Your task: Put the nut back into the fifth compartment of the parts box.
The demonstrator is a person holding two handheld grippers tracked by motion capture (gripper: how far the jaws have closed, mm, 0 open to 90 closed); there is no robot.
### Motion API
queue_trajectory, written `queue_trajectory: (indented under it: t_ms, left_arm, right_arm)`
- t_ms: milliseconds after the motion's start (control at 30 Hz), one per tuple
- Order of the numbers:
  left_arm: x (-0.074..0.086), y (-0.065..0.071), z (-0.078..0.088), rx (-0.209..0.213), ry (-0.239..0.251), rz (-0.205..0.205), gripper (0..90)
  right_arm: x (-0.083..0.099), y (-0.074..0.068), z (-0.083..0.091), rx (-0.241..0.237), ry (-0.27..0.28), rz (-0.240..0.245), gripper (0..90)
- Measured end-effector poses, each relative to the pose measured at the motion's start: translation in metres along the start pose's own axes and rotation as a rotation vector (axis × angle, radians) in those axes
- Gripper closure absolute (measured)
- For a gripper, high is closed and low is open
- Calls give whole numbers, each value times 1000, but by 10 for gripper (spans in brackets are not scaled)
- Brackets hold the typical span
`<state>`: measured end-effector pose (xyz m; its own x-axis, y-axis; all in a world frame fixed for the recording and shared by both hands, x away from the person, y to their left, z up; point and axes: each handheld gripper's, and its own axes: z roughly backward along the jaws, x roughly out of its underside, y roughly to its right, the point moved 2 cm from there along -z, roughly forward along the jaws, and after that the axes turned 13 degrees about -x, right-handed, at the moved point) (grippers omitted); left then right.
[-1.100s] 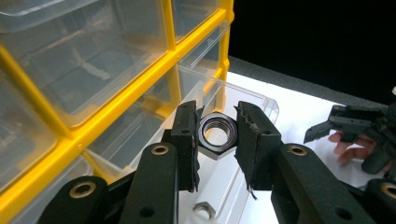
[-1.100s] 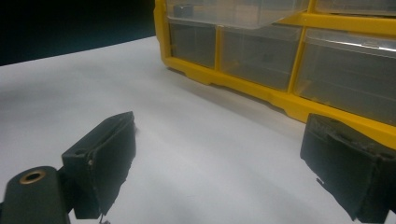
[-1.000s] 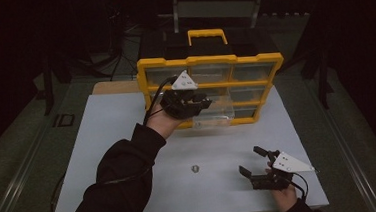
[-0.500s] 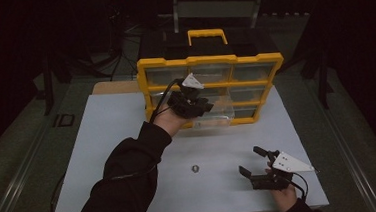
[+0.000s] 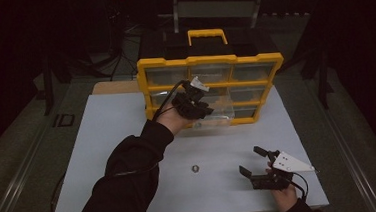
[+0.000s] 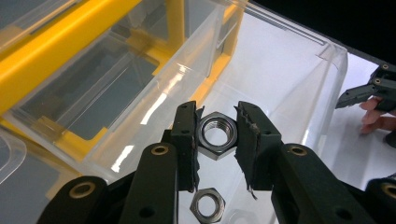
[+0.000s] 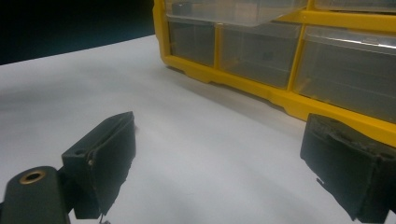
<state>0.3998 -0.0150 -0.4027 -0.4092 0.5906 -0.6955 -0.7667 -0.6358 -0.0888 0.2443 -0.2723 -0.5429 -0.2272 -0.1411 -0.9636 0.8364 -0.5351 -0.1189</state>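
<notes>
A dark room surrounds a pale grey table (image 5: 108,141), and at its far edge stands a yellow organiser (image 5: 210,89) with clear drawers. One clear drawer (image 6: 289,84) is pulled out towards the person, and the left gripper (image 6: 218,135) hangs over it, jaws pinching a steel nut (image 6: 217,135) by its flats. A second nut (image 6: 208,204) lies on the drawer floor just below. Out on the bare table a third nut (image 5: 195,169) sits alone, between the two arms. Near the front right edge the right gripper (image 5: 252,161) rests low, jaws spread wide with nothing between them, facing the organiser's bottom row.
</notes>
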Motion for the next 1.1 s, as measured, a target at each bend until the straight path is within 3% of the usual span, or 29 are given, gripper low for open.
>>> queue_trajectory:
  t_ms: [100,200,400,667,967,1100]
  left_arm:
    - [0,-1,0,5,-2,5,673]
    - [-3,-2,3,-5,17,20,525]
    - [-7,-3,11,5,62,26,410]
    - [-9,-1,25,35,102,47,152]
    - [0,2,36,66,123,47,0]
    - [11,6,41,67,130,38,0]
  right_arm:
    - [0,0,0,0,-1,0,107]
    - [0,0,0,0,-1,-3,107]
    - [0,0,0,2,-1,-4,107]
    - [0,0,0,1,0,-2,107]
    - [0,0,0,1,-1,2,107]
    - [0,0,0,1,-1,0,107]
